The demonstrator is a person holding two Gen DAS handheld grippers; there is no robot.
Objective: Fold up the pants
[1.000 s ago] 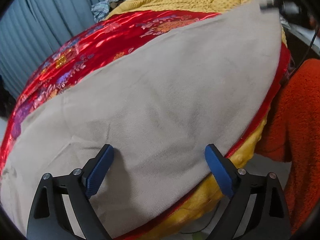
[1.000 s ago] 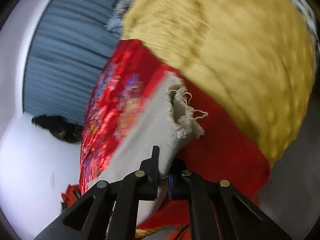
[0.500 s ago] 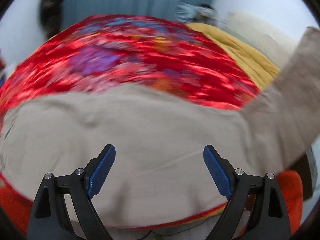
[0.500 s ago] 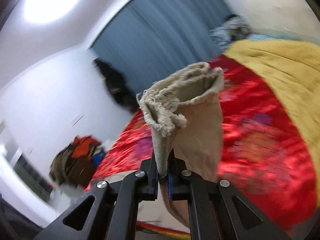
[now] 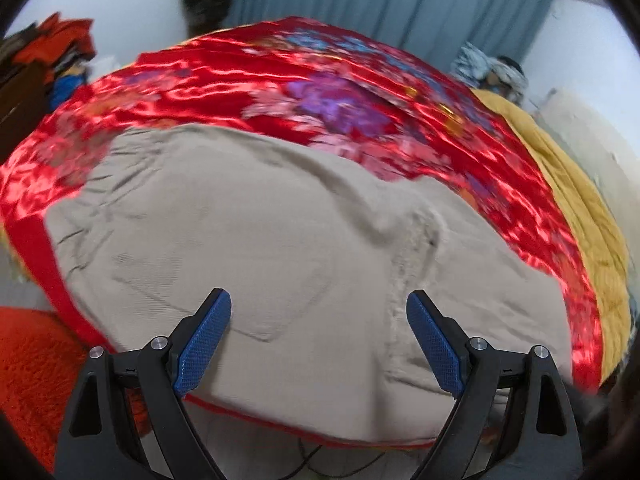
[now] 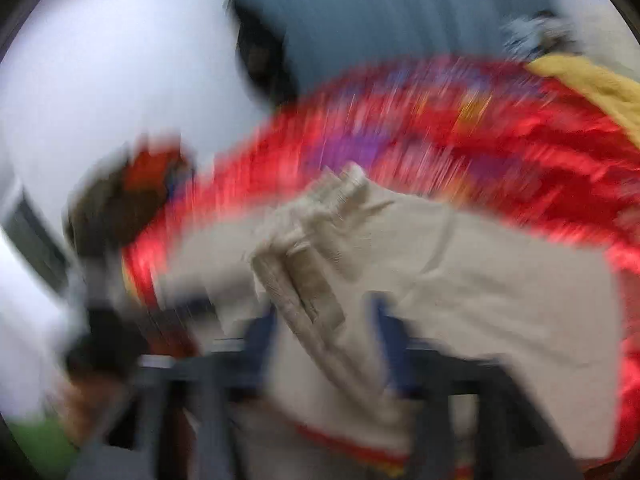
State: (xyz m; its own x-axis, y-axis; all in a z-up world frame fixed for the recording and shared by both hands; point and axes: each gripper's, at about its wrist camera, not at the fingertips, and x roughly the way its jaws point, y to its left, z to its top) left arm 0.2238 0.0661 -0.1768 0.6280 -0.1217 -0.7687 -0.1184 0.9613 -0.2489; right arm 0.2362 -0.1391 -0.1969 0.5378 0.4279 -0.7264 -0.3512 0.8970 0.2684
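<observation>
Beige pants (image 5: 280, 240) lie spread on a red satin bedspread (image 5: 320, 80). A frayed leg hem (image 5: 416, 248) rests on top of the pants in the left wrist view. My left gripper (image 5: 318, 300) hovers just above the cloth, wide open, with nothing between its blue pads (image 5: 204, 336). The right wrist view is badly blurred. There my right gripper (image 6: 324, 320) has its jaws opening, and a folded strip of the pants (image 6: 312, 292) hangs loose between them, its hem (image 6: 340, 188) pointing away. The rest of the pants (image 6: 500, 300) lies flat beyond.
A yellow blanket (image 5: 580, 200) covers the bed's right side. An orange fluffy cloth (image 5: 28, 360) sits at the near left below the bed's edge. A pile of clothes (image 5: 52, 48) stands at the far left by the wall. Blue curtains (image 5: 400, 0) hang behind.
My right gripper swung the held pant leg across the bed and its jaws have parted from the cloth. The left gripper rolled and moved sideways over the pants, staying open.
</observation>
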